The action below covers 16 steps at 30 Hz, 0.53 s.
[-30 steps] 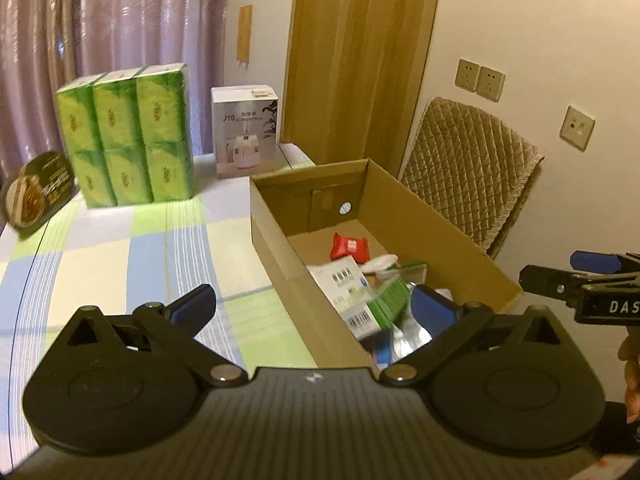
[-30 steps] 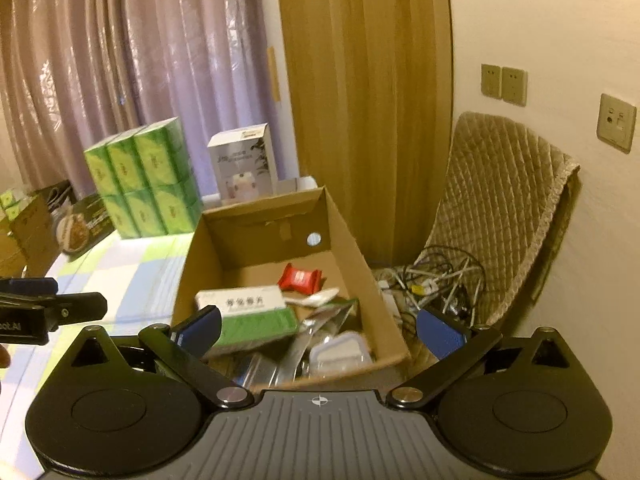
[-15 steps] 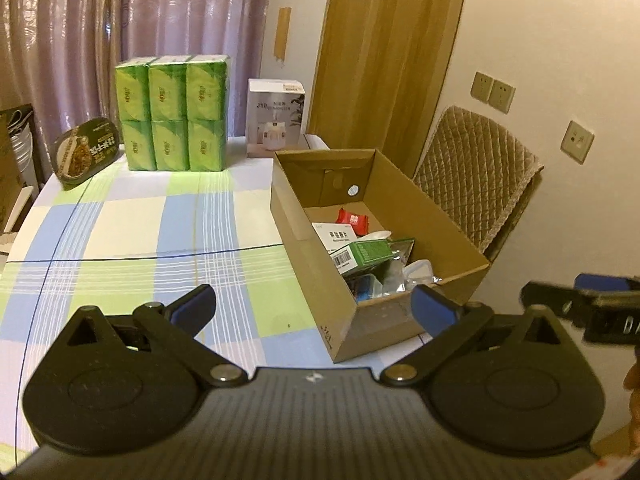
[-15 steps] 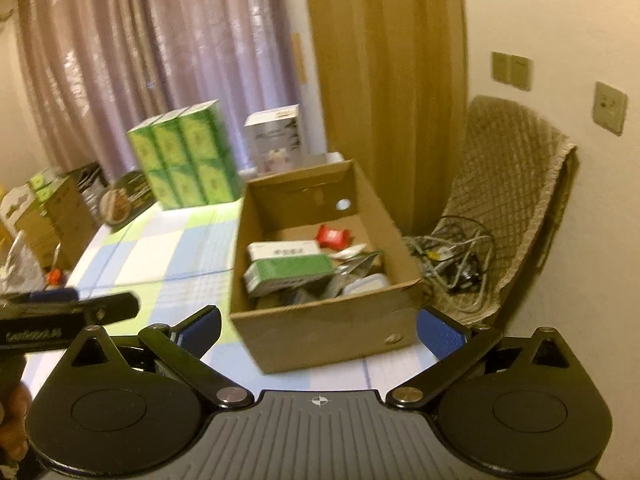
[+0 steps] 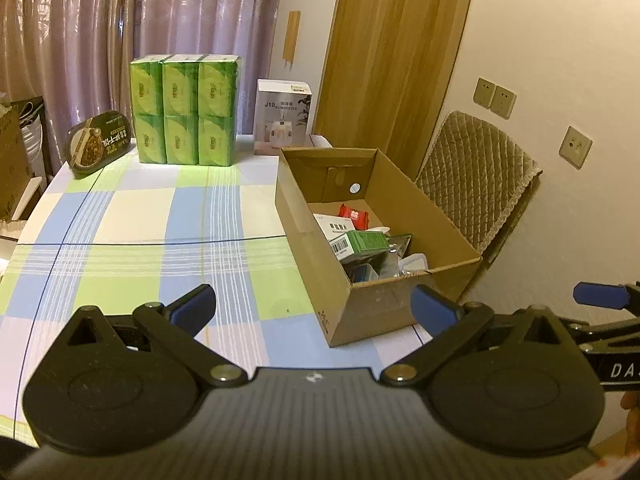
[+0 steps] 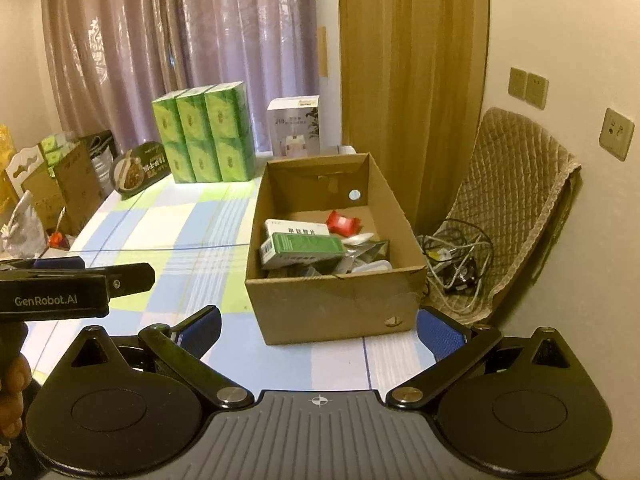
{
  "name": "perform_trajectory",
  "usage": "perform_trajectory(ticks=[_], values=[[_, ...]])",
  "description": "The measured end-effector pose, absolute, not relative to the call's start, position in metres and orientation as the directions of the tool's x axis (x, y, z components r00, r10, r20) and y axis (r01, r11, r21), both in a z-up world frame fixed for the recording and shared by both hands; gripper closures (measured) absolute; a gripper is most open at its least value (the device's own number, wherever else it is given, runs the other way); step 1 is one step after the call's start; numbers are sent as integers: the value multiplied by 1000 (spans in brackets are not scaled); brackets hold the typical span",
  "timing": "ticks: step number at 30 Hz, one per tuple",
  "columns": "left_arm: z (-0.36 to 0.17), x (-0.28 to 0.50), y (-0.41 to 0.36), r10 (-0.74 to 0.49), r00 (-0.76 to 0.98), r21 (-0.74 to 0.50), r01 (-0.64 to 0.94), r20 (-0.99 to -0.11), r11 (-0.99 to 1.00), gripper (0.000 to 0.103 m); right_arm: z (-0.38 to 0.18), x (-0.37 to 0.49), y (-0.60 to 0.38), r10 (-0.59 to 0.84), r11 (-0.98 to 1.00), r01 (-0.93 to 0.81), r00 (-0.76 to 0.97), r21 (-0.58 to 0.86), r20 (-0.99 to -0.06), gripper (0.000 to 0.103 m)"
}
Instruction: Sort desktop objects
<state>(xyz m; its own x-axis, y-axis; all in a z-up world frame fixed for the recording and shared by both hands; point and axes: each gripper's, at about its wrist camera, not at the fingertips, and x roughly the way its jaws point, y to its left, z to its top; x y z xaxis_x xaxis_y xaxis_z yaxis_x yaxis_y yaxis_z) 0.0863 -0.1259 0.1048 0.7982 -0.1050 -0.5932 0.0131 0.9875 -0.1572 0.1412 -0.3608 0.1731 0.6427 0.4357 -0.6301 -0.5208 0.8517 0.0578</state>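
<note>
left claw (image 5: 314, 309) wide apart, empty, right claw (image 6: 319, 330) likewise

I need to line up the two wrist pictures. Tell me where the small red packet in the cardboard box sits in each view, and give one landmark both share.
Left wrist: the red packet lies right of centre, at the far end of the cardboard box, beside the white medicine box.
Right wrist: the red packet lies just right of centre, again at the box's far end.
Shared landmark: the round hole in the box's far wall, just above the packet.
</note>
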Motion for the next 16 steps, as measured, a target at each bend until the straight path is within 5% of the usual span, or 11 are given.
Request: perform_trajectory(ticks=[16], values=[[94, 76, -131, -94, 821, -123, 29, -564, 992, 1, 165, 136, -363, 423, 853, -519, 635, 48, -647, 2]])
